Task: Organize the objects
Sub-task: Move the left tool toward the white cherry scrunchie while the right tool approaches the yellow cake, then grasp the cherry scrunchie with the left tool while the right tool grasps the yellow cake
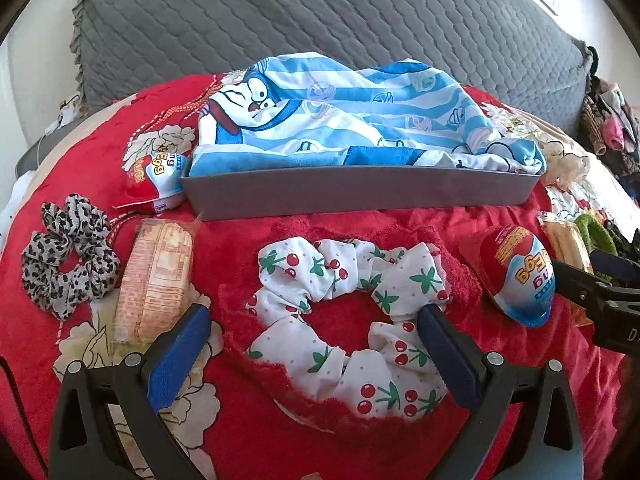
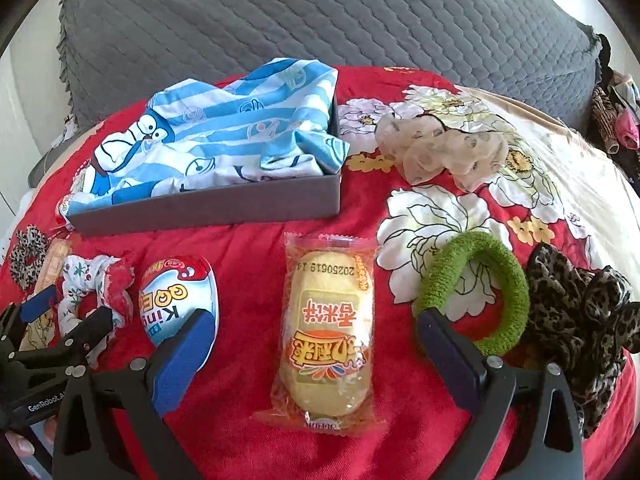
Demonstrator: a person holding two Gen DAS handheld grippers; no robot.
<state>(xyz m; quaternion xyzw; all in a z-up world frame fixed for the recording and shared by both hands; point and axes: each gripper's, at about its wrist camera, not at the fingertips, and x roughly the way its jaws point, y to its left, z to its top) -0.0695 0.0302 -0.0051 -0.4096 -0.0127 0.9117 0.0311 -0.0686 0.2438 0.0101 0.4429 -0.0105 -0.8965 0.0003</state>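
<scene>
My left gripper (image 1: 314,314) is open, its fingers on either side of a white cherry-print scrunchie (image 1: 344,312) on the red floral blanket. My right gripper (image 2: 310,316) is open over a wrapped rice cracker packet (image 2: 328,344). A grey box (image 1: 360,196) behind holds a blue-striped cartoon cloth (image 1: 352,120). In the right wrist view the box (image 2: 208,208) is at upper left, and my left gripper (image 2: 68,308) shows at the lower left over the cherry scrunchie (image 2: 96,288).
A Kinder egg (image 1: 520,276) lies right of the cherry scrunchie, another (image 1: 160,184) by the box's left end. A leopard scrunchie (image 1: 66,252) and a second cracker packet (image 1: 156,280) lie left. A green hair tie (image 2: 476,292), dark leopard scrunchie (image 2: 580,320) and pale scrunchie (image 2: 444,152) lie right. Grey pillow behind.
</scene>
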